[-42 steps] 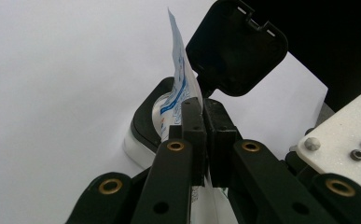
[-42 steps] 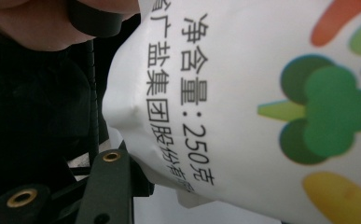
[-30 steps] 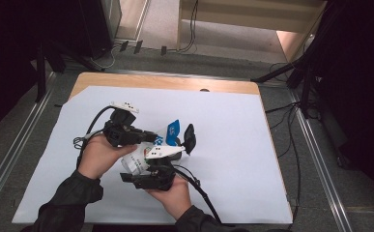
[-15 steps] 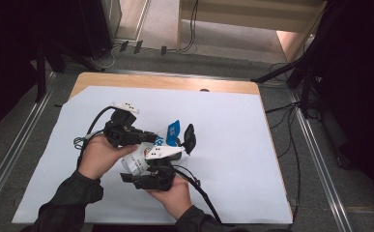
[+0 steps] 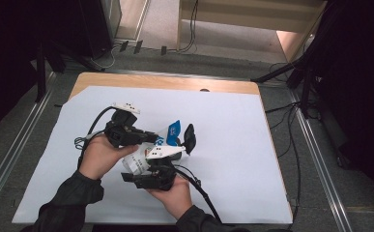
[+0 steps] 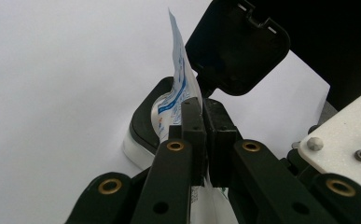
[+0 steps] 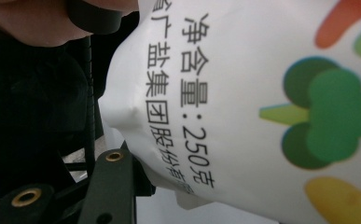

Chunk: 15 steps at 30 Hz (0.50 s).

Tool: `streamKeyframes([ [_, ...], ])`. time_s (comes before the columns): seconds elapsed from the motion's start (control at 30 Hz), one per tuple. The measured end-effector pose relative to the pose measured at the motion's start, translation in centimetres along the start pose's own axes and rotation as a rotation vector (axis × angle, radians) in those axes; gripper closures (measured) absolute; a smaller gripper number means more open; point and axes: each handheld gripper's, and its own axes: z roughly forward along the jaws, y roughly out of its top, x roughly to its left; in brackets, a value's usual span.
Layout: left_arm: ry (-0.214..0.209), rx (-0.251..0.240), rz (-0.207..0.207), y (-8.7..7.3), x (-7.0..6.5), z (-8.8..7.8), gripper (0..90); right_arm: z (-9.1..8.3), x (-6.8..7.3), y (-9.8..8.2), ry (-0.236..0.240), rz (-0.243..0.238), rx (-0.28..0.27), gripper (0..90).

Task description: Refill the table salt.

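White paper (image 5: pixel 233 145) covers the wooden table, and the work sits near its middle. Left of the pouch (image 5: pixel 174 133), the left gripper (image 6: pixel 200 116) is clamped tight on the pouch's thin upper edge, apparently to hold the top steady. The pouch, white with blue print, hangs between both tools above the paper. Just below it, the right gripper (image 5: pixel 163 157) is closed partway around the pouch's bulging body, supporting its weight from below.
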Motion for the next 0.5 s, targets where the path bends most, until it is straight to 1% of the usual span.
streamKeyframes([
  [0.27,0.001,-0.001,0.006,0.04,0.01,-0.1,89.3,0.02,0.01,0.0,0.008,0.005,-0.004,56.1],
  [0.33,0.007,-0.001,0.006,0.04,-0.02,-0.14,89.2,0.02,0.0,0.01,0.012,0.01,-0.007,56.1],
  [0.5,0.006,-0.003,0.007,0.06,-0.1,-0.14,89.2,0.03,0.05,-0.02,0.008,0.014,-0.011,56.6],
])
